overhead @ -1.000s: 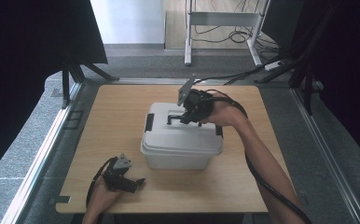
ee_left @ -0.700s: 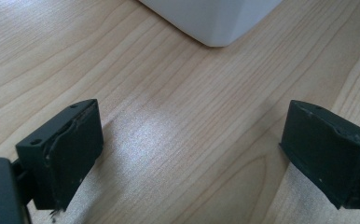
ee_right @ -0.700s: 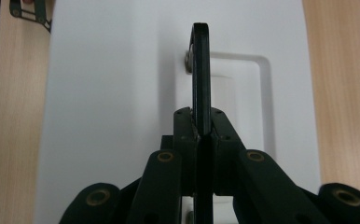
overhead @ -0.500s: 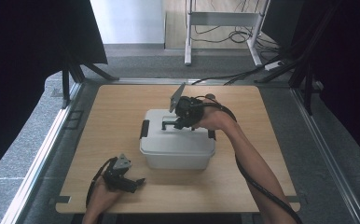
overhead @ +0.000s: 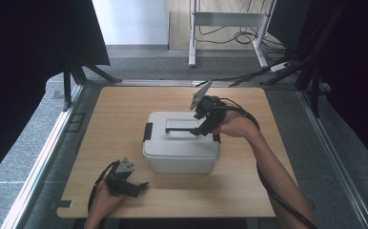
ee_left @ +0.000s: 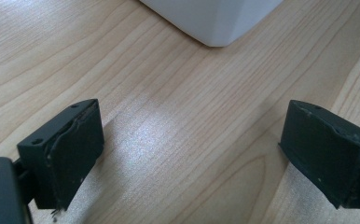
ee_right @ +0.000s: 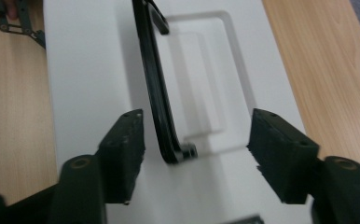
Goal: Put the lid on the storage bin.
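Note:
A white lidded box [overhead: 179, 151] stands mid-table with black latches at both ends. Its black handle [overhead: 179, 129] stands raised over the recess in the lid [ee_right: 89, 70]. My right gripper [overhead: 202, 128] hovers open above the lid's right part, and its jaws straddle the near end of the handle [ee_right: 157, 93] without touching it. My left gripper [overhead: 137, 187] rests low at the table's front left, open with nothing between its jaws [ee_left: 192, 154]. A bottom corner of the box [ee_left: 215, 18] lies ahead of it.
The wooden table [overhead: 115, 109] has bare surface all around the box. The right gripper's cable [overhead: 268, 183] trails along the right forearm to the front edge. Dark curtains and stand legs [overhead: 72, 76] flank the table beyond its edges.
My right gripper has shifted from the lid's back edge to over the handle's right end. The box looks to have slid slightly forward and left. The left gripper has stayed put.

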`<act>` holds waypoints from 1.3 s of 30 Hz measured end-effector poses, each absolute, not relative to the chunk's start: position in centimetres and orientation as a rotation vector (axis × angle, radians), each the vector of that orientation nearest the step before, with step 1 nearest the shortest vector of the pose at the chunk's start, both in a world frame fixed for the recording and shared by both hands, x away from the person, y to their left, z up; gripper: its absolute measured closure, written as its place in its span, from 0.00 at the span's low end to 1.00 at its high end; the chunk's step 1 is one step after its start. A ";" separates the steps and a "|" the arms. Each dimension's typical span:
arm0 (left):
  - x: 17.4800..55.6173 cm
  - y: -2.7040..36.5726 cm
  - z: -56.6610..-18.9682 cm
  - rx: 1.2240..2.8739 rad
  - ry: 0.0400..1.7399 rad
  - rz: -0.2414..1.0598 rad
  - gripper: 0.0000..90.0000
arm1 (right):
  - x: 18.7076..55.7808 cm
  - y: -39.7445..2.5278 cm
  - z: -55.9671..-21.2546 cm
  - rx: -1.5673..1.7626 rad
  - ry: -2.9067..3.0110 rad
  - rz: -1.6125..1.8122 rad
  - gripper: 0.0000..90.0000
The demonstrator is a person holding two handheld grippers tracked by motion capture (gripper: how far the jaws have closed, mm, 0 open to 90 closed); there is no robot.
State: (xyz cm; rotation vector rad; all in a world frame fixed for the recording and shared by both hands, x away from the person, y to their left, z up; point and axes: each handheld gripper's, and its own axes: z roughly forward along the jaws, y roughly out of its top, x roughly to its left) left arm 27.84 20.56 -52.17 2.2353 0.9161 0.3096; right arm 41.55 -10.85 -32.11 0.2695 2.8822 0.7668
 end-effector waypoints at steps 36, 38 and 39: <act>27.8 20.6 -52.2 2.235 0.919 0.314 0.07 | 36.8 -25.8 -35.8 0.860 2.561 0.893 0.07; 27.8 20.6 -52.2 2.235 0.919 0.314 0.07 | 36.3 -26.3 -36.4 0.897 2.542 0.900 0.07; 27.8 20.6 -52.2 2.235 0.919 0.314 0.07 | 36.1 -26.5 -36.7 0.907 2.535 0.907 0.07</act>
